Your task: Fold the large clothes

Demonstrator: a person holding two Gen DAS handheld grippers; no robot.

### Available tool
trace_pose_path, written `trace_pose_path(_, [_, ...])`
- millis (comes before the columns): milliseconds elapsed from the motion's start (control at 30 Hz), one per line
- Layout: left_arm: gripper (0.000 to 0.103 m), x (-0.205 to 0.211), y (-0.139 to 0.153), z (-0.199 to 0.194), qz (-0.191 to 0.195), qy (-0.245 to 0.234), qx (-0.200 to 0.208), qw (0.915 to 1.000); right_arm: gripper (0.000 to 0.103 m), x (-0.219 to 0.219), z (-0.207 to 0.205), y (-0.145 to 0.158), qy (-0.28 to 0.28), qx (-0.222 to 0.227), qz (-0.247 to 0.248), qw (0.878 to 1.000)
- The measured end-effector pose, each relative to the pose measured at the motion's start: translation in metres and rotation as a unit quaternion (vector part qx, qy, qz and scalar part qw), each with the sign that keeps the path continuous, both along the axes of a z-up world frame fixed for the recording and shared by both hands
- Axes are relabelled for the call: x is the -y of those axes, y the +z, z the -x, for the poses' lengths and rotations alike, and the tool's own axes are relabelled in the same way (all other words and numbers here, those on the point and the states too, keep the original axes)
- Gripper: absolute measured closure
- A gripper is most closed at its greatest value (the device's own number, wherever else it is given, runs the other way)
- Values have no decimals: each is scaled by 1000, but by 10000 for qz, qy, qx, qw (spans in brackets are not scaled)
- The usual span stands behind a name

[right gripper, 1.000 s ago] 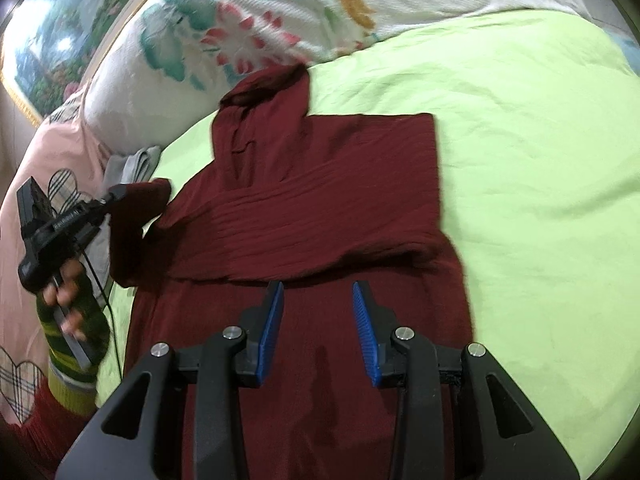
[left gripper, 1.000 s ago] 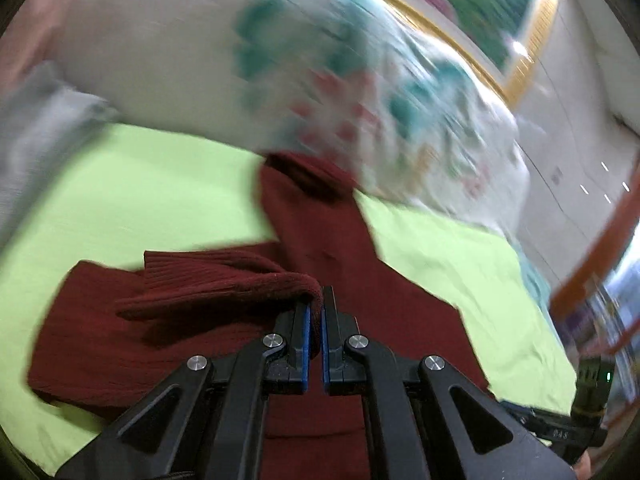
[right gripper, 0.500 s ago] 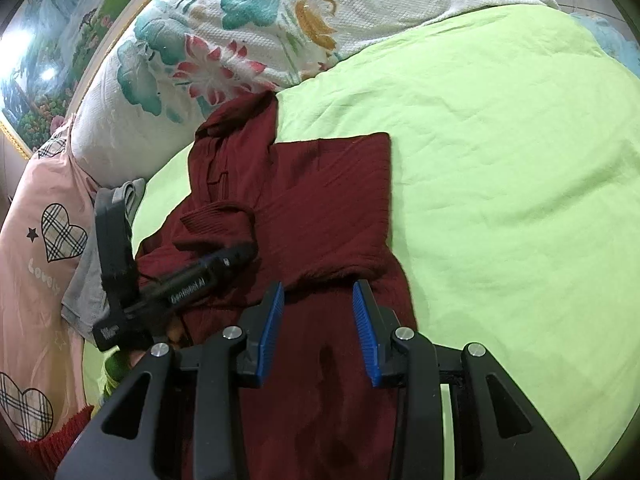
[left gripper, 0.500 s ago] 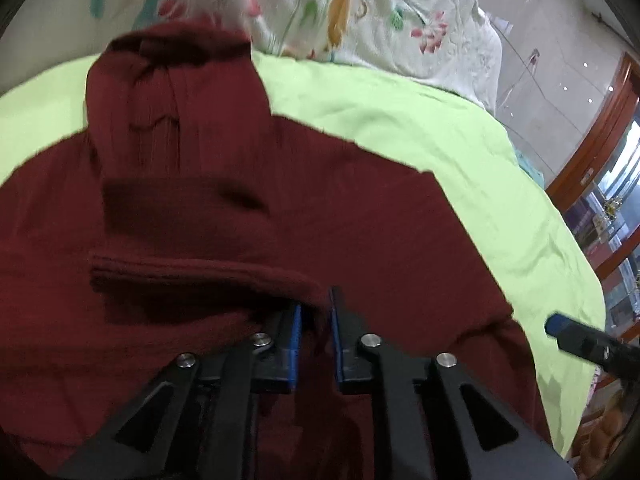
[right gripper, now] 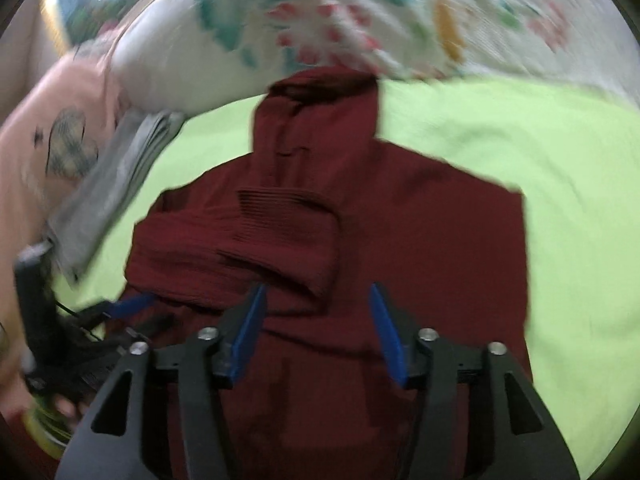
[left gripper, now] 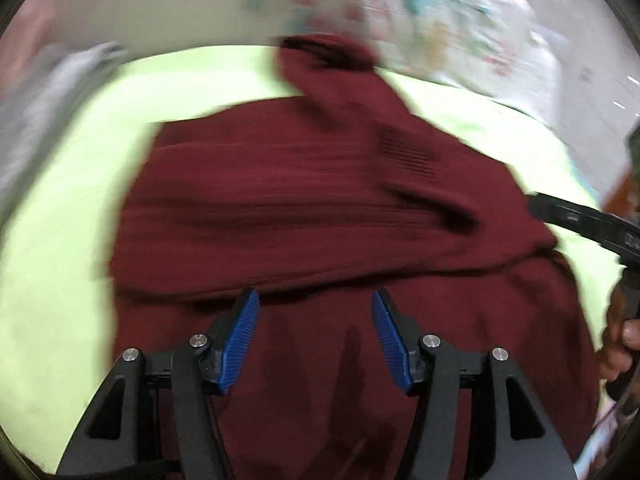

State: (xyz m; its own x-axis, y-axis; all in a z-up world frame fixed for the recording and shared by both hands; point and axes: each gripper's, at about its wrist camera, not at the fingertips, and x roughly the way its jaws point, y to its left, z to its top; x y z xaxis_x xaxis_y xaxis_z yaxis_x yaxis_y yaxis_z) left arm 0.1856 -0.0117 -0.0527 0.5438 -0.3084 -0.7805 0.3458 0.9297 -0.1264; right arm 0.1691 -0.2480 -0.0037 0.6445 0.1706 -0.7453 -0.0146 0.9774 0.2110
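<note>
A dark red knit sweater [left gripper: 320,208] lies on the lime green bed sheet [left gripper: 60,240], neck toward the pillows. Both sleeves are folded across its chest; one ribbed cuff [right gripper: 284,220] lies on top. My left gripper [left gripper: 316,312] is open and empty, just above the sweater's lower body. My right gripper [right gripper: 316,304] is open and empty too, over the same part of the sweater [right gripper: 420,240]. Each gripper shows at the edge of the other's view: the right one [left gripper: 580,224], the left one [right gripper: 120,308]. Both views are blurred.
A white floral pillow [right gripper: 340,20] lies behind the sweater's neck. A folded grey garment [right gripper: 116,184] and a pink heart-print cloth [right gripper: 60,140] lie at the left. The green sheet [right gripper: 560,200] stretches to the right.
My left gripper let go of the sleeve, which now lies across the chest, opened wide and drew back toward the hem. My right gripper stayed open and shifted a little.
</note>
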Motion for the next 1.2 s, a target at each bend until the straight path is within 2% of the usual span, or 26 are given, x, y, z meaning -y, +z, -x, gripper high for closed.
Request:
trace_pose_path(67, [44, -33, -3, -4, -203, 543, 73, 9983, 38, -22, -13, -5, 350, 108, 468, 9982])
trace_pose_path(133, [44, -62, -9, -10, -432, 1086, 105, 9931, 38, -39, -25, -13, 583, 93, 855, 9946])
trace_pose_path(200, [44, -82, -18, -17, -394, 1326, -96, 9903, 38, -56, -40, -28, 764, 23, 1247, 9893])
trace_pose_path(267, [44, -94, -21, -21, -172, 1413, -245, 9895, 39, -64, -54, -42, 752, -117, 1610, 9840])
trace_pose_path(333, [44, -94, -19, -23, -251, 1436, -176, 9892, 69, -59, -64, -50, 600, -214, 1556, 9858])
trace_pose_path(367, [44, -94, -19, -24, -290, 1451, -158, 9889, 98, -51, -67, -50, 448, -278, 1401, 9887])
trace_pose_path(433, [44, -95, -19, -23, -313, 1482, -133, 9884, 98, -25, -60, -40, -9, -166, 853, 9962])
trace_pose_path(500, [44, -98, -18, -24, -296, 1528, -118, 9877, 98, 2, -45, -27, -475, 17, 254, 9985])
trace_pose_path(600, [44, -98, -18, -31, -261, 1630, -140, 9862, 98, 57, -12, -22, -1283, 161, -645, 9895])
trace_pose_path(700, [44, -89, -18, -35, -333, 1663, -115, 9854, 94, 86, 4, -41, -1682, -252, -929, 9810])
trace_pose_path(733, [44, -90, -18, -34, -346, 1678, -110, 9851, 91, 94, 7, -52, -1790, -530, -1005, 9773])
trace_pose_path(767, [44, -90, -18, -34, -345, 1708, -115, 9846, 83, 98, 11, -58, -1911, -663, -1019, 9740])
trace_pose_path(800, [44, -90, -18, -35, -309, 1750, -129, 9840, 82, 103, 18, -61, -2065, -736, -1010, 9704])
trace_pose_path(833, [44, -93, -19, -36, -226, 1797, -160, 9833, 81, 105, 25, -59, -2135, -641, -1050, 9692])
trace_pose_path(867, [44, -98, -19, -36, -134, 1849, -191, 9825, 79, 105, 30, -55, -2080, -439, -921, 9728])
trace_pose_path(933, [44, -107, -18, -37, 89, 1968, -253, 9801, 68, 101, 40, -40, -2254, -179, -708, 9715])
trace_pose_path(967, [44, -111, -18, -36, 188, 2019, -267, 9789, 62, 97, 43, -30, -2229, -1, -637, 9728])
trace_pose_path(1067, [44, -122, -19, -34, 467, 2159, -295, 9749, 61, 71, 32, -8, -1647, 378, -691, 9832])
trace_pose_path(1100, [44, -124, -19, -34, 553, 2177, -298, 9740, 58, 53, 17, -3, -1139, 367, -869, 9890])
trace_pose_path(1200, [44, -127, -19, -31, 622, 2192, -269, 9733, 55, 1, -25, -2, 35, 177, -1137, 9934])
